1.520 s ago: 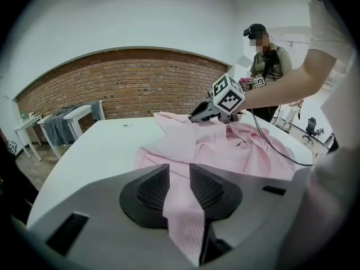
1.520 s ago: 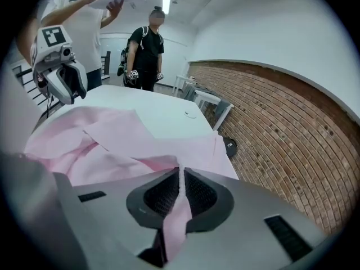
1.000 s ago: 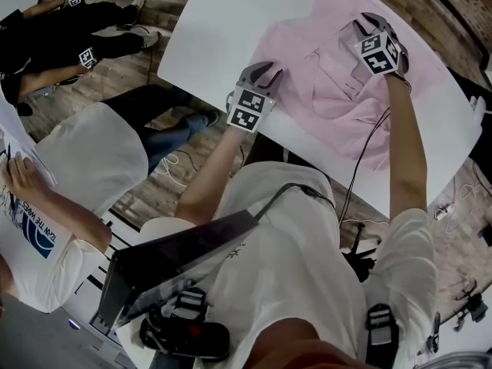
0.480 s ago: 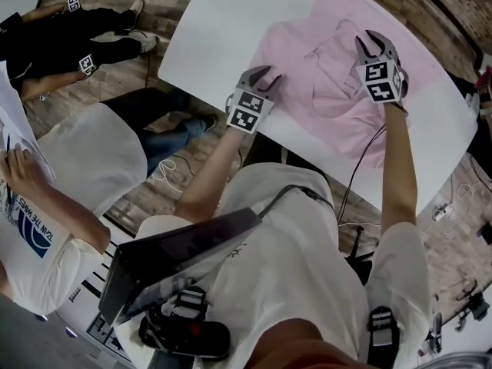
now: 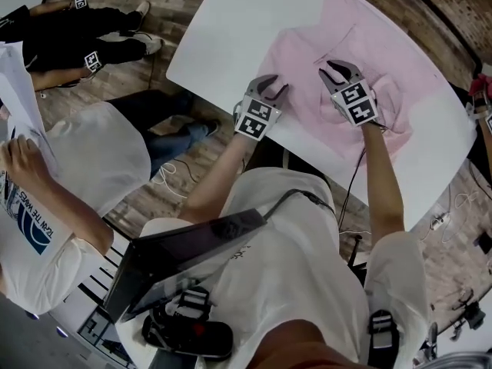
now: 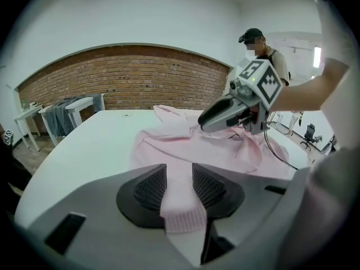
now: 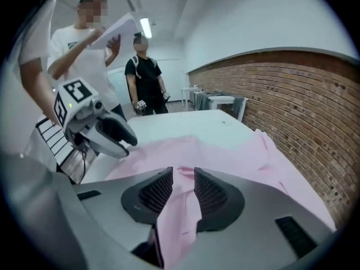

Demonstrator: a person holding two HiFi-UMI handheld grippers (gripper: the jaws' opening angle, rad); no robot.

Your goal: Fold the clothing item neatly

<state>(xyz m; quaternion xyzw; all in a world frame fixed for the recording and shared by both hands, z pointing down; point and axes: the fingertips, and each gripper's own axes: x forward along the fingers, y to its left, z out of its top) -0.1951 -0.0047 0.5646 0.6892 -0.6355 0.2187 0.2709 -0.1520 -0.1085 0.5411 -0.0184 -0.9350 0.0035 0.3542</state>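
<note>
Head view: at the table's (image 5: 223,29) near edge the left claw (image 5: 275,88) has just been opening and stands released around a strip of the pink shirt (image 5: 304,52). Beside it the right claw (image 5: 338,71) grasps a fold. Bare table lies open leftward, a brick wall (image 6: 129,89) beyond; the claws hide the cloth beneath them.

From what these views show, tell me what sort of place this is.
Likely an indoor lab or studio used for recording, not a home: a bare brick wall, a large white table with a pink shirt, and onlookers standing by, one holding papers.
</note>
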